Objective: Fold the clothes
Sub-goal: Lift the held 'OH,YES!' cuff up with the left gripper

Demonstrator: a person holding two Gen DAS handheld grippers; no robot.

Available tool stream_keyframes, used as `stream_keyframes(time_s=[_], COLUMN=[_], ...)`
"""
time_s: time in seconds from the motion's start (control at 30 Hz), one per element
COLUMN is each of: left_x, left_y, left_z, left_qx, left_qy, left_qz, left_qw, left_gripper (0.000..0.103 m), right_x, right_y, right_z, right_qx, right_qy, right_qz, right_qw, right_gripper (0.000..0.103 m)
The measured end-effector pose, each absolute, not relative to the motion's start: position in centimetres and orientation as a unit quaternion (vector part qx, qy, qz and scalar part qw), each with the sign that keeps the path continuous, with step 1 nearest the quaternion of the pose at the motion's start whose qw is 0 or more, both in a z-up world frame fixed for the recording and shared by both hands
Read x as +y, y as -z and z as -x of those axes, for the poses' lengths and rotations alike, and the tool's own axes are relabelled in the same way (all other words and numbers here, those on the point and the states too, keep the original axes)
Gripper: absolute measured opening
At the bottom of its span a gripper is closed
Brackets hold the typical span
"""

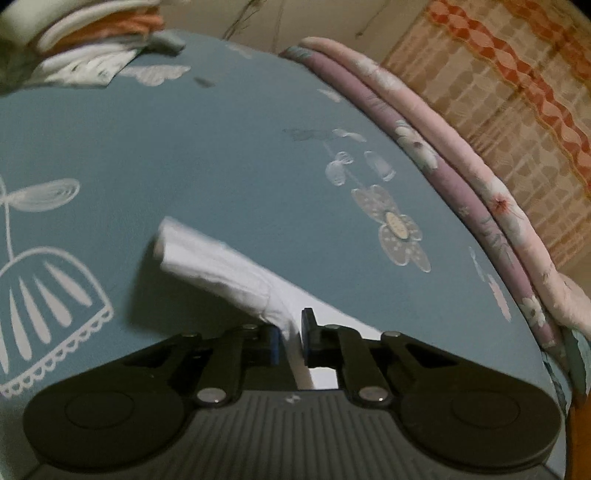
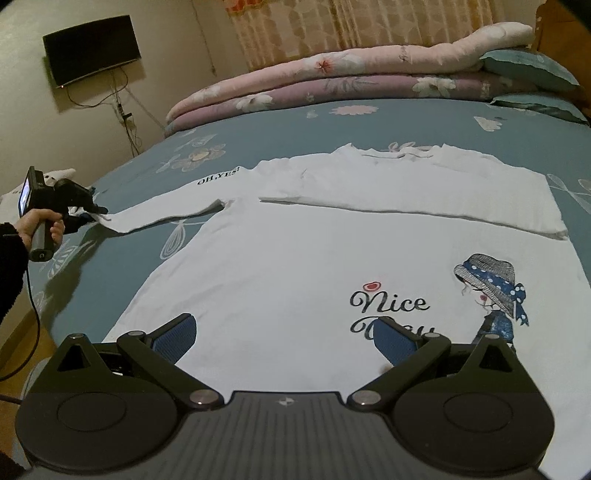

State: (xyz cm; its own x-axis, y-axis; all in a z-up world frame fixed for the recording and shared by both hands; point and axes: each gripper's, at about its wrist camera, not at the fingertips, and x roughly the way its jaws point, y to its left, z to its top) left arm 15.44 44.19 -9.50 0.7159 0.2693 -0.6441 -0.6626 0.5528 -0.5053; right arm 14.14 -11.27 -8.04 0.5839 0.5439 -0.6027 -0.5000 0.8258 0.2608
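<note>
Right gripper: the right gripper (image 2: 284,334) is hovering low over the hem of the white shirt (image 2: 295,266), its blue pads spread wide and grasping nothing.
Shirt: it is lying flat on the blue bed sheet (image 2: 424,122), printed side up, with "Nice" lettering and a cartoon girl (image 2: 491,291) in a hat near the right gripper.
Folded sleeve: one sleeve (image 2: 406,199) is lying folded across the chest.
Left sleeve: the other sleeve (image 2: 177,210), marked "OH.YES!", is stretching out toward the left gripper (image 2: 90,214).
Left gripper: the person's hand (image 2: 38,227) is holding it at the bed's edge; its jaws are clenched on the sleeve cuff (image 1: 221,266), which is hanging lifted off the sheet in the left wrist view.
Far side: folded pink and purple quilts (image 2: 332,81) are lying along the far edge of the bed, with teal pillows (image 2: 528,70) beside them.
Wall: a dark screen (image 2: 92,48) is hanging on it, beside patterned curtains (image 2: 351,26).
</note>
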Motion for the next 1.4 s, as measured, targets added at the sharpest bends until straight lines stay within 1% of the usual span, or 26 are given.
stream_keyframes(time_s=[0.43,0.8,1.1,1.4], left_x=[40.0,33.7,27.0,19.8], left_y=[4.5,-0.2,-2.6,-4.1], left_z=[-19.6,-23.7,-28.7,-32.8], left_qx=[0.242,0.232,0.248,0.261], left_qy=[-0.225,-0.152,-0.107,-0.058], left_qz=[0.344,0.318,0.286,0.261], left_qw=[0.879,0.907,0.92,0.927], left_gripper=[0.005,0.005,0.005,0.005], right_x=[-14.0,-16.6,-17.4,-16.0], right_y=[8.2,9.4,9.9,9.5], right_z=[-14.3,-14.7,-14.5,-12.9], right_qx=[0.339,0.321,0.307,0.282], right_qy=[-0.292,-0.293,-0.287,-0.291], right_qz=[-0.074,-0.103,-0.082,0.005], right_qw=[0.891,0.895,0.903,0.914], right_gripper=[0.103,0.103,0.103,0.103])
